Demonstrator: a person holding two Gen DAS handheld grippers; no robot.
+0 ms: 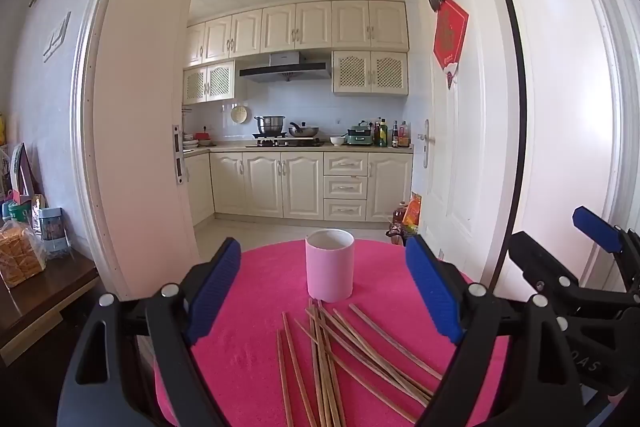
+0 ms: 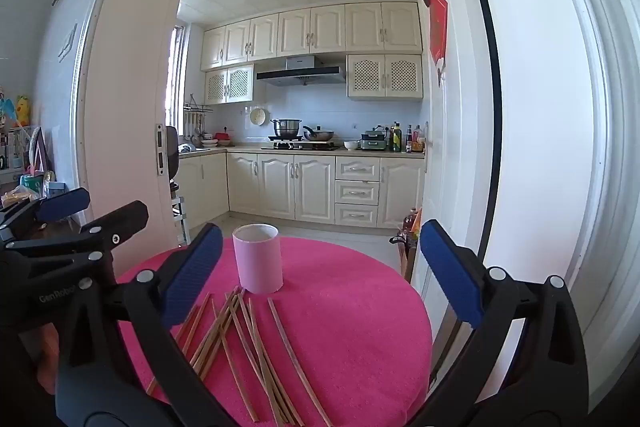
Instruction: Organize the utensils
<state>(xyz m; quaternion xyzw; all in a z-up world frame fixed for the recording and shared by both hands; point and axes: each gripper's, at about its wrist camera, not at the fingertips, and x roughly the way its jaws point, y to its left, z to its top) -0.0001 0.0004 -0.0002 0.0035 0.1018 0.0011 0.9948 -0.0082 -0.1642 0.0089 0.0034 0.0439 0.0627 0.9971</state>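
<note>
We stand at the start: the wooden chopsticks (image 1: 340,351) lie loose and crossed on the pink tabletop (image 1: 256,359), just near of the pink cup (image 1: 330,265), which stands upright at the far middle and looks empty. The left gripper (image 1: 326,291) and the right gripper (image 2: 320,277) both hover above the tabletop with jaws wide, holding nothing. We judge the first step is to pick one chopstick. The rightmost one (image 2: 294,355) lies apart from the pile, so we should take it first, near its middle, with the jaws across its length, then put it in the cup tip down.
</note>
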